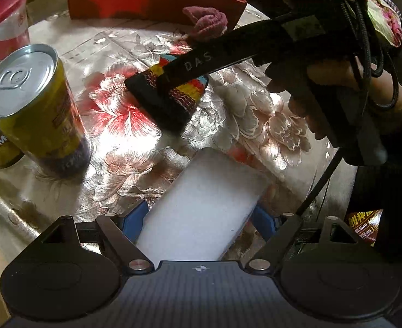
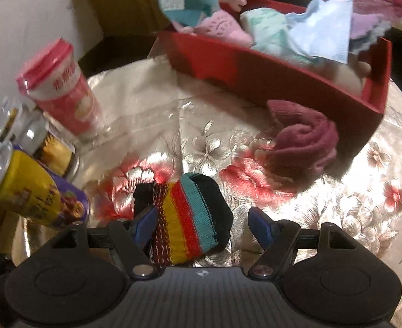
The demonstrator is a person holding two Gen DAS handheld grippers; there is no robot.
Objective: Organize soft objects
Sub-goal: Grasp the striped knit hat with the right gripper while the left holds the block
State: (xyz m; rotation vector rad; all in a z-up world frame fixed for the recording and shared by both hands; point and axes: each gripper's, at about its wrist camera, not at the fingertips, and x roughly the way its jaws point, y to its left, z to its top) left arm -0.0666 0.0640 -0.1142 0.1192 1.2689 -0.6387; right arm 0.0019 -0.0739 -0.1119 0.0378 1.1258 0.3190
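Two pickups underway: my left gripper (image 1: 198, 218) clamps white sponge (image 1: 201, 207); my right gripper (image 2: 203, 227), jaws apart, straddles striped sock (image 2: 190, 216) mid-table, needing closure before red tray (image 2: 269, 82).

Left gripper (image 1: 201, 218) clamps white sponge (image 1: 201, 207) above floral tablecloth (image 1: 119, 147).

Pink cup (image 1: 5, 13) cut off at left edge, striped sock (image 1: 162, 95) partly hidden behind right hand-held gripper (image 2: 203, 225)

A white sponge block (image 1: 201, 207) lies near on the desk (image 1: 255, 114), a striped black sock roll (image 2: 190, 218) mid-desk, a maroon rolled cloth (image 2: 302, 139) touching the far red box (image 2: 255, 76) of soft toys.
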